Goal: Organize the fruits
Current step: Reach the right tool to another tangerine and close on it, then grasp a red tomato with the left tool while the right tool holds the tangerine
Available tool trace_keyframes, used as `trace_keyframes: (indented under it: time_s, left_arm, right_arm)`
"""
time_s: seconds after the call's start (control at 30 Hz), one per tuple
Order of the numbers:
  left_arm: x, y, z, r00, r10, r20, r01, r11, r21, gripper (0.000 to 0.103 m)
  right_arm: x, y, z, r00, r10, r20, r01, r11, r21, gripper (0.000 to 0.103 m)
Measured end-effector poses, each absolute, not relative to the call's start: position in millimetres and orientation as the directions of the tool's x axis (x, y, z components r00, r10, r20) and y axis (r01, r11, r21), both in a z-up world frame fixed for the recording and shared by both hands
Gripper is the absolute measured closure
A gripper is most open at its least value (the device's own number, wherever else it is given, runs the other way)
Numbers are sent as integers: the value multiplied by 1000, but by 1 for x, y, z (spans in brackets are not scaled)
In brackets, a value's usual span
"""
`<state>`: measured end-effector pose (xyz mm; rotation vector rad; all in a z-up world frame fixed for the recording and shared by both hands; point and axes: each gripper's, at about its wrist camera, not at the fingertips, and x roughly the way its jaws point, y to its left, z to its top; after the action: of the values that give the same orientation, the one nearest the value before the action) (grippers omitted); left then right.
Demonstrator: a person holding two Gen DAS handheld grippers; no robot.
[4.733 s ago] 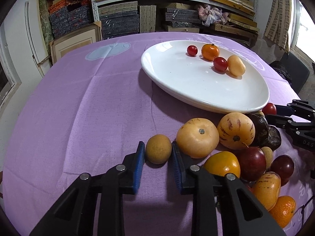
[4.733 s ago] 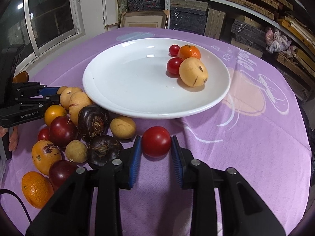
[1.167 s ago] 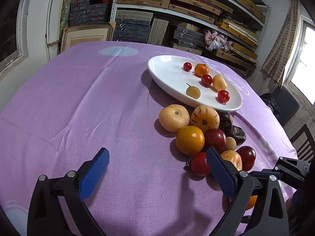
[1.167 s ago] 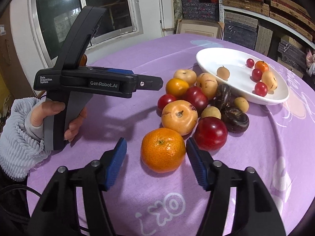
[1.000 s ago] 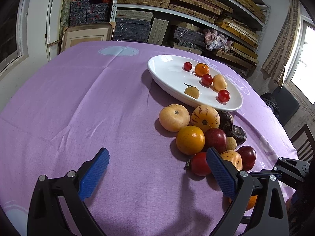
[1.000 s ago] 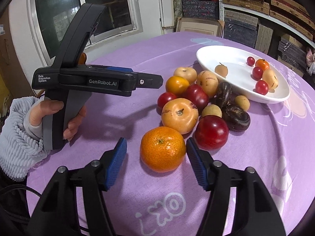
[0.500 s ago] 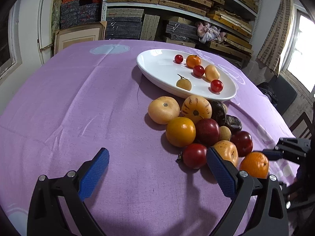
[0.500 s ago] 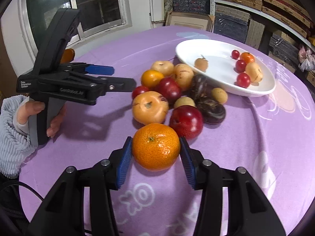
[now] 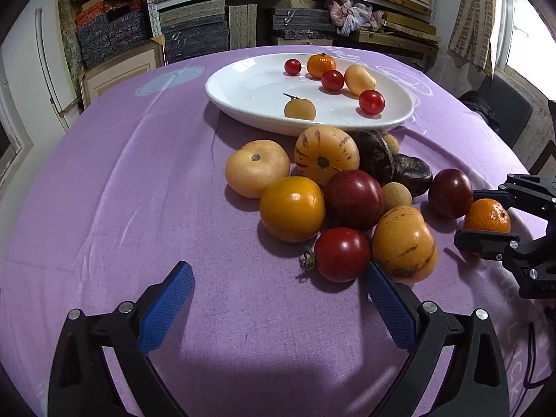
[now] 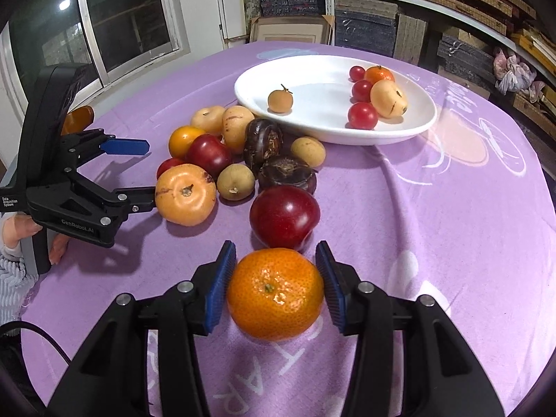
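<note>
Right hand-held gripper (image 10: 274, 271) is clamped on the orange (image 10: 275, 293), both blue pads pressed against its sides, the fruit low over the purple cloth at the near edge of the desk (image 10: 451, 229). Whether the orange sits on the cloth or is just off it, I can't tell. From the left wrist view the same orange (image 9: 486, 216) shows at the far right, pinched between black fingers.

Just beyond the orange lies a dark red plum (image 10: 284, 217), close but apart from it. Behind that comes the loose pile: two dark brown fruits, small tan round ones, a pale orange persimmon (image 10: 185, 194) and a yellow-orange fruit.

Left hand-held gripper (image 9: 278, 288) is spread wide, holding nothing, its blue pads low over the cloth. The right pad (image 9: 389, 302) sits just beside a red tomato (image 9: 341, 254) and a speckled orange fruit (image 9: 404, 245); the left pad is well apart from any fruit. In the right wrist view that gripper comes in from the left, one finger tip touching or nearly touching the persimmon.

At the far side, the white plate (image 10: 312, 118) carries six pieces: three small red tomatoes, a small orange, a yellow oval fruit and a tan stemmed one (image 10: 280, 100) set apart from the rest.
</note>
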<state>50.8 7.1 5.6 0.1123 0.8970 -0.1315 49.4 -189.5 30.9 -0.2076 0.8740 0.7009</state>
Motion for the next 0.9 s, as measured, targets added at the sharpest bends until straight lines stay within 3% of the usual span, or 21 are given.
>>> trace_keyframes:
  time_s: [0.27,0.47,0.5,0.57,0.7,0.9]
  left_arm:
    - [49,46,14,655,15,-755,22,999,39,4]
    - [45,28,16,657,-51,-752,129,991,46,6]
    - [45,26,16,654,-77,-753,149,988,29,8]
    - [46,29,15,645,-119,-755,167,986,-13,23]
    - [48,34,14,636,-174,-752,175,981,-80,35]
    - [51,33,13,630,-168,-758,163,983,-83,35]
  right_arm:
    - [49,-187,28,431,476,-767,-643,758,109,55]
    - [48,-185,29,428,475,-769,-649,754,104,52]
    - [48,-185,29,428,475,-769,-649,754,104,51]
    - [48,-184,29,426,476,-769,-651,752,104,51]
    - [49,-184,29,426,476,-769,-651,752,105,50]
    - [48,-183,29,427,472,-771,-654,750,96,49]
